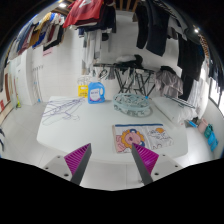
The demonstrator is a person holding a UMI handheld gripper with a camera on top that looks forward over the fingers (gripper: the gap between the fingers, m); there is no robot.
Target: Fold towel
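Observation:
A small towel with a cartoon print lies flat on the white table, just ahead of my right finger. My gripper is open and empty and hovers above the table's near edge. The left pad is over bare table. The right pad is at the towel's near edge; I cannot tell whether it touches it.
A clear glass dish stands beyond the towel. A blue and yellow printed item lies at the far left, with wire hangers beside it. A black frame and hanging clothes are behind the table. A blue object is at the right edge.

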